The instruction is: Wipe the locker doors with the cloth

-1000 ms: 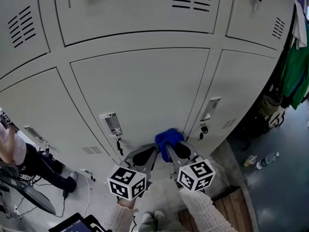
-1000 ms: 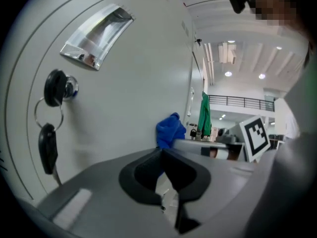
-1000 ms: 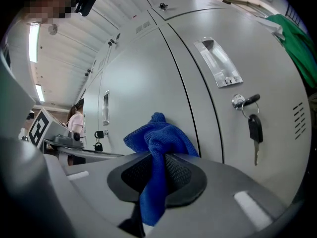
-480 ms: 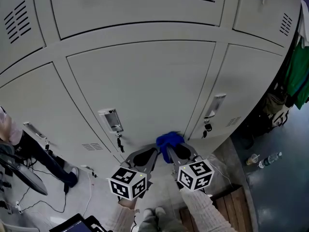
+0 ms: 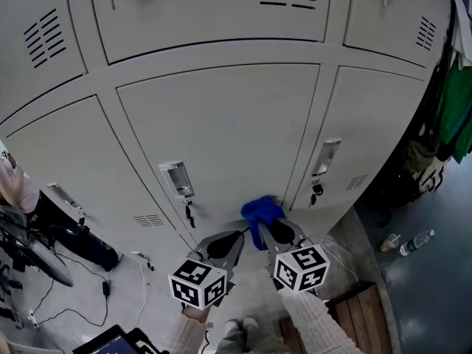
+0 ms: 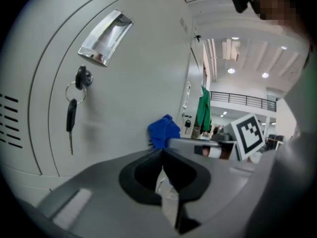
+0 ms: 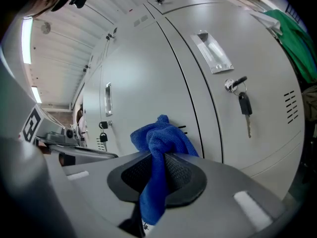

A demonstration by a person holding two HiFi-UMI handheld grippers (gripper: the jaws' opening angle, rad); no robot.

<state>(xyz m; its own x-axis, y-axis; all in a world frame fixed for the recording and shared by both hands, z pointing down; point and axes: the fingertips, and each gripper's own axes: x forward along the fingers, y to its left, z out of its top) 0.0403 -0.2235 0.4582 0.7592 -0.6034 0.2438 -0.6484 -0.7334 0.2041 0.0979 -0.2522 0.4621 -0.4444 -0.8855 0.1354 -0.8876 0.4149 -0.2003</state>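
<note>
Our right gripper (image 5: 266,226) clamps the blue cloth (image 5: 259,211) at the middle locker door (image 5: 221,124), 5 o'clock corner; our left gripper (image 5: 235,237) has fingers together, empty.

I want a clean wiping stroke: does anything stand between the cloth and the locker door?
Nothing visible does. The blue cloth, shut in the right gripper, faces the locker door with nothing between; the hanging key sits off to the side.

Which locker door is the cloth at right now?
The middle door of the lower row. The blue cloth in the right gripper sits at its bottom right corner, left of the seam with the right-hand door.
</note>
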